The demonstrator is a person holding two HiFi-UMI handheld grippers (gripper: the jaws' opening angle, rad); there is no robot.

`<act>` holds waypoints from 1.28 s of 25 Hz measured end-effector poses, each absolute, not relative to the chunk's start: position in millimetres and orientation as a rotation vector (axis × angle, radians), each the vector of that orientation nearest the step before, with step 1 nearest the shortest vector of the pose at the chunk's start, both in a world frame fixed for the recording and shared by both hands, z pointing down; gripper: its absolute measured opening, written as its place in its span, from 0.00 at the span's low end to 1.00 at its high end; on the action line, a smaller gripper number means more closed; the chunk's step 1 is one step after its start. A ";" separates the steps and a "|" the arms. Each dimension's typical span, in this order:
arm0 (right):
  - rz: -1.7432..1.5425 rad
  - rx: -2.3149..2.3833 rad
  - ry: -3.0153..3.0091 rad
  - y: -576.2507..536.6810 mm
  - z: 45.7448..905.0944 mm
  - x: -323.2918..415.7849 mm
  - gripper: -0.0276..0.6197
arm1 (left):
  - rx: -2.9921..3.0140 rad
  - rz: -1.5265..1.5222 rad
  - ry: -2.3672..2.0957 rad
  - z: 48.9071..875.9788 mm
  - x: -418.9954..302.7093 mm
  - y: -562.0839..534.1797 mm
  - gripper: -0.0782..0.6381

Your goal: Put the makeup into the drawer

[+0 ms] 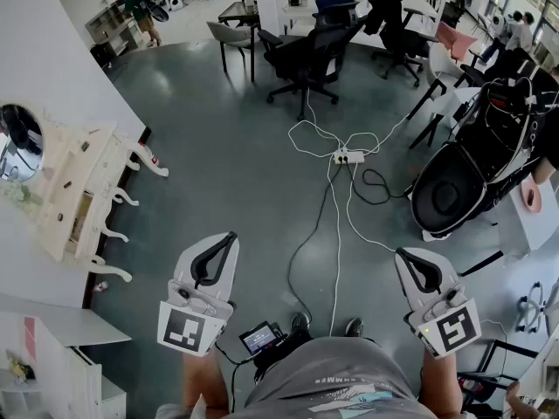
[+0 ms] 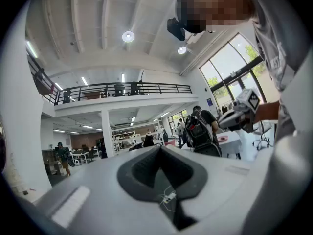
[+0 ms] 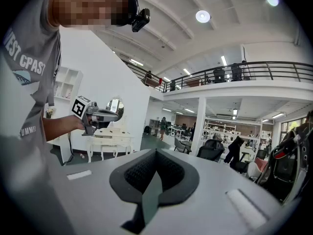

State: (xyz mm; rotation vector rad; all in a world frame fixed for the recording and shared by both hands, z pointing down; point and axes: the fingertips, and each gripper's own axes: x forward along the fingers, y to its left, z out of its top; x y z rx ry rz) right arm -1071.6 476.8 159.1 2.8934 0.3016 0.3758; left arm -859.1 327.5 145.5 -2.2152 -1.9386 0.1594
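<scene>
I stand on a grey floor with both grippers held out in front of me, and nothing is between the jaws of either. My left gripper [image 1: 229,237] is shut, its black pads meeting at the tip [image 2: 159,149]. My right gripper [image 1: 403,253] is shut too [image 3: 156,152]. The white dressing table [image 1: 77,201] with its round mirror [image 1: 17,141] stands against the wall at the far left, well away from both grippers; it also shows in the right gripper view [image 3: 110,139]. Its drawers look closed. I cannot make out any makeup.
White cables and a power strip [image 1: 348,156] lie on the floor ahead. Black office chairs [image 1: 307,59] stand beyond them. A black pram-like frame [image 1: 472,173] is at the right. A white cabinet [image 1: 52,356] is near my left side.
</scene>
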 end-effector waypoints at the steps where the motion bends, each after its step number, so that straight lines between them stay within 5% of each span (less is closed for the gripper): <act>1: 0.378 2.893 0.303 477.2 159.4 -1068.4 0.04 | -2.214 0.159 -1.940 146.0 -856.1 327.9 0.11; 32: 0.308 2.918 0.113 499.0 162.1 -925.6 0.04 | -2.288 0.055 -1.826 171.1 -749.3 321.1 0.11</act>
